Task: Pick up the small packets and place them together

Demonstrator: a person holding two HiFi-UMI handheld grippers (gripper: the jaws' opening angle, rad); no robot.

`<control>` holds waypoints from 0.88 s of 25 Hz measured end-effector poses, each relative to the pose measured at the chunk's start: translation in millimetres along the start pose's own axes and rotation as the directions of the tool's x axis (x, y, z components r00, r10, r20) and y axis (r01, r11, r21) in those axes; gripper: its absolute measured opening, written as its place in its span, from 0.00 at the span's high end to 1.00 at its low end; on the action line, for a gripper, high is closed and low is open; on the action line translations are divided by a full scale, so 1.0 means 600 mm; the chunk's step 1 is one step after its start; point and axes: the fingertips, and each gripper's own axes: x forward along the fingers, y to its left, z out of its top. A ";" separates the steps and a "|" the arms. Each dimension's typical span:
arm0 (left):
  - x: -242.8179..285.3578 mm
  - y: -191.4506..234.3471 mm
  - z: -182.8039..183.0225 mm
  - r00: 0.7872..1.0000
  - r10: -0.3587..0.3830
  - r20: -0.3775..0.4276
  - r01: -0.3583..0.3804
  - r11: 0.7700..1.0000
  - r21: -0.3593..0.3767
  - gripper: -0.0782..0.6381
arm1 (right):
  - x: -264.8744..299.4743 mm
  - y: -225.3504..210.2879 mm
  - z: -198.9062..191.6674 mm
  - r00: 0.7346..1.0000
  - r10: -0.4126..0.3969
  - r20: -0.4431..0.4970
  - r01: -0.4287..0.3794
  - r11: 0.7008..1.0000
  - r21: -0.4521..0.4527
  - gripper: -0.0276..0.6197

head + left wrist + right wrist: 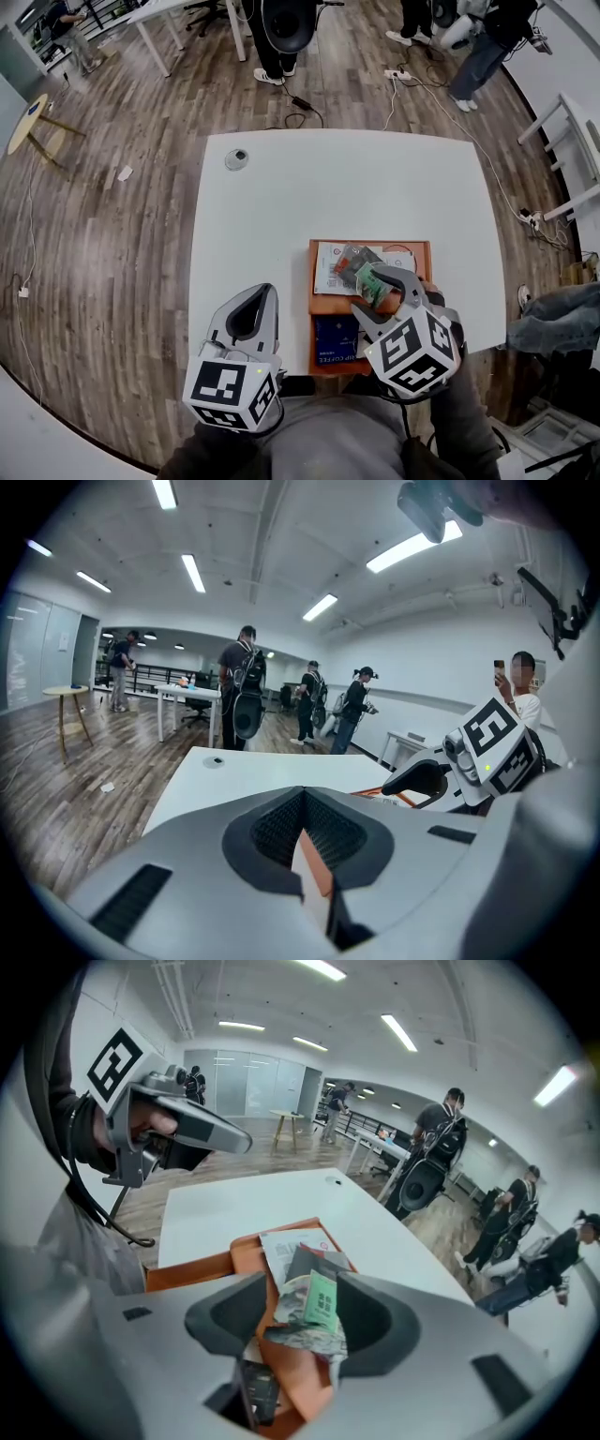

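A smooth white rectangular tabletop (pixel 281 206) is seen, with a flat orange tray (pixel 420 251) set near its front edge. Over the tray the right gripper (pixel 386 279) is held with jaws spread. Between them, unpinched, a loose pile of small packets (pixel 305 1330) is seen in the tray: crinkled foil, a green sachet (pixel 322 1299) and a flat white one (pixel 292 1244). A dark blue packet (pixel 336 339) is partly hidden. The left gripper (pixel 255 292) is held aside, its jaws pressed together on nothing.
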 end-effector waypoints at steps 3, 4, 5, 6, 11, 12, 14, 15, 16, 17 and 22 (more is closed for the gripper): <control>-0.011 -0.008 0.003 1.000 -0.004 0.011 0.004 1.000 0.010 0.90 | -0.020 -0.002 0.005 0.999 -0.034 0.025 0.033 0.999 0.009 0.61; -0.015 -0.011 0.004 1.000 -0.008 0.015 0.007 1.000 0.013 0.90 | -0.027 -0.002 0.005 0.999 -0.043 0.029 0.043 0.999 0.010 0.61; -0.018 -0.015 0.005 1.000 -0.012 0.019 0.011 1.000 0.017 0.90 | -0.033 -0.001 0.003 0.998 -0.051 0.031 0.050 0.999 0.011 0.61; -0.021 -0.020 0.006 1.000 -0.017 0.022 0.016 1.000 0.020 0.90 | -0.038 0.001 0.001 0.998 -0.058 0.033 0.057 0.998 0.012 0.61; -0.038 -0.047 -0.003 0.999 -0.043 0.026 0.042 0.999 0.032 0.90 | -0.065 0.017 -0.018 0.996 -0.083 0.029 0.083 0.996 0.026 0.61; -0.041 -0.052 -0.007 0.999 -0.048 0.023 0.047 0.998 0.032 0.90 | -0.069 0.021 -0.024 0.996 -0.087 0.027 0.086 0.996 0.030 0.61; -0.045 -0.063 -0.018 0.998 -0.059 0.011 0.058 0.998 0.033 0.90 | -0.076 0.034 -0.038 0.996 -0.083 0.018 0.082 0.996 0.042 0.61; -0.046 -0.069 -0.025 0.998 -0.065 0.003 0.064 0.997 0.034 0.90 | -0.077 0.041 -0.048 0.997 -0.077 0.011 0.076 0.996 0.050 0.61; -0.047 -0.075 -0.030 0.997 -0.071 -0.005 0.071 0.997 0.036 0.90 | -0.078 0.049 -0.058 0.998 -0.069 0.003 0.069 0.996 0.059 0.61; -0.047 -0.082 -0.036 0.997 -0.078 -0.013 0.078 0.996 0.038 0.90 | -0.077 0.056 -0.069 0.998 -0.061 -0.004 0.061 0.996 0.069 0.61; -0.041 -0.103 -0.074 0.992 -0.105 -0.068 0.108 0.993 0.044 0.90 | -0.059 0.097 -0.117 0.999 0.011 -0.033 -0.006 0.992 0.124 0.61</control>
